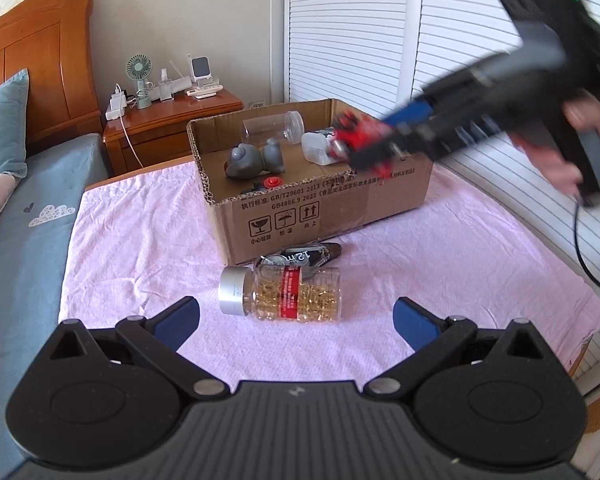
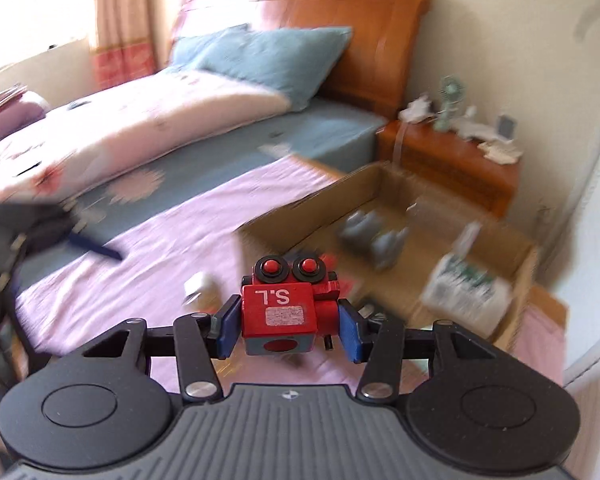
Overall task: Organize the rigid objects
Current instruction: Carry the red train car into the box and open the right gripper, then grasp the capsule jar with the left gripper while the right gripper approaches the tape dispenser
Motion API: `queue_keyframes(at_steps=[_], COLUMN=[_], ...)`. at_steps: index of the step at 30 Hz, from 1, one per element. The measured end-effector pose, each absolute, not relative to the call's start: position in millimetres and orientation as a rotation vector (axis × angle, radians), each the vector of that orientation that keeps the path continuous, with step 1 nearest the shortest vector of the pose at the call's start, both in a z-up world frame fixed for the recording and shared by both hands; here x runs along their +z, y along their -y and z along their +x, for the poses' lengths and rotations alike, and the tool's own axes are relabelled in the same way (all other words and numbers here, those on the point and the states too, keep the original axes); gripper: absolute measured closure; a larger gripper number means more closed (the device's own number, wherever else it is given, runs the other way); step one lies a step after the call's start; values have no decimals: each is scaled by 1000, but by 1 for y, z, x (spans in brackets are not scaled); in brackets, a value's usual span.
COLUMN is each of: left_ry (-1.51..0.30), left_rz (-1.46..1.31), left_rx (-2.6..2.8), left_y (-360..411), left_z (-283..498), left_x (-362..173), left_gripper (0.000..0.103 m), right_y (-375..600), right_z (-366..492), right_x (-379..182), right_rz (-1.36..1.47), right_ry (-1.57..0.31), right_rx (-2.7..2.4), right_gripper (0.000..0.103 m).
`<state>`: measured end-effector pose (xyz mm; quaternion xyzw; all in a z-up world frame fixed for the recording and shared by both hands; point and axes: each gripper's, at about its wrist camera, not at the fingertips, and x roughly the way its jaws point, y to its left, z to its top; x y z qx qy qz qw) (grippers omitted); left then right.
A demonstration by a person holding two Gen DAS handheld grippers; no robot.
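Observation:
My right gripper (image 2: 288, 330) is shut on a red toy robot (image 2: 286, 304) with black and red eyes, lifted above the pink cloth. From the left wrist view the same right gripper (image 1: 364, 148) carries the red toy robot (image 1: 356, 136) over the front right edge of the cardboard box (image 1: 320, 204). My left gripper (image 1: 296, 320) stands open and low over the cloth. Just ahead of it lies a clear jar (image 1: 284, 294) of gold pins with a silver lid. A small dark packet (image 1: 304, 258) rests behind the jar, against the box.
Inside the box lie a grey toy figure (image 1: 256, 158), a clear empty jar (image 1: 274, 126), a white bottle (image 1: 318, 146) and a small red button piece (image 1: 273, 181). A wooden nightstand (image 1: 168, 128) stands behind, a bed (image 1: 16, 216) to the left, louvred doors (image 1: 380, 32) to the right.

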<state>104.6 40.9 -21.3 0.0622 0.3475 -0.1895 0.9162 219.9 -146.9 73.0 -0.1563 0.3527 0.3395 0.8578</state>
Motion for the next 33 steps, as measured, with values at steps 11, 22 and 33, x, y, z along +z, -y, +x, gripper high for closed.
queue_keyframes(at_steps=[11,22,33], left_ry=[-722,-740,-797], left_rz=[113,134,119], left_rx=[-389,-373,-391], left_y=[-42,-44,-35], left_z=[104,115,144], left_x=[-23,-31,-50], left_gripper=[1,1,1], right_y=[140,146,168], right_z=[289,234,178], right_x=[47,63,38], right_rz=[-269,-221,-179], right_ry=[-806,-795,-865], right_rx=[463,427,302], right_gripper=[21,0,0])
